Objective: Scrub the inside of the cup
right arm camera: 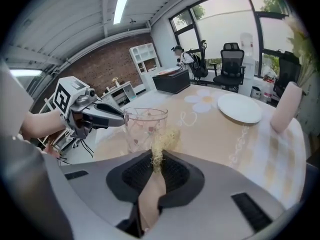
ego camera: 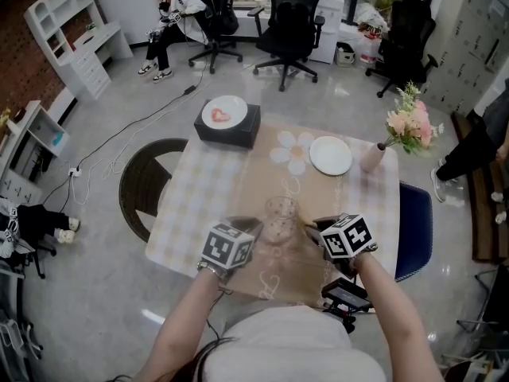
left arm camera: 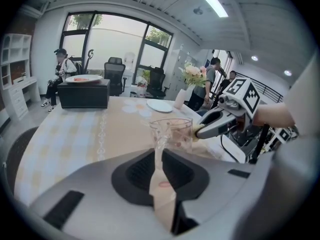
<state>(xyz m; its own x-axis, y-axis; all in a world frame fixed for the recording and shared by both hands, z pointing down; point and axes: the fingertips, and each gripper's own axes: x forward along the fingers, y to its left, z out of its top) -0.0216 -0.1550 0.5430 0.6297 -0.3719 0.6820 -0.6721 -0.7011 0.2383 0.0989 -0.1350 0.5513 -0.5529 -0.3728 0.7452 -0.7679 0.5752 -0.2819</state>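
My left gripper (ego camera: 256, 226) has its jaws pinched narrow on the wall of the clear cup (ego camera: 280, 216), which is standing upright on the counter (ego camera: 199, 189) right in front of me. The right gripper (ego camera: 312, 229) is clamped on a yellow fibrous scrubber (right arm camera: 162, 143) — just beside the cup.

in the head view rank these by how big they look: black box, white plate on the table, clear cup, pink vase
1. black box, clearly largest.
2. white plate and clear cup: they look about alike, and the cup is nearer the camera, so I won't rank them.
3. pink vase, smallest.
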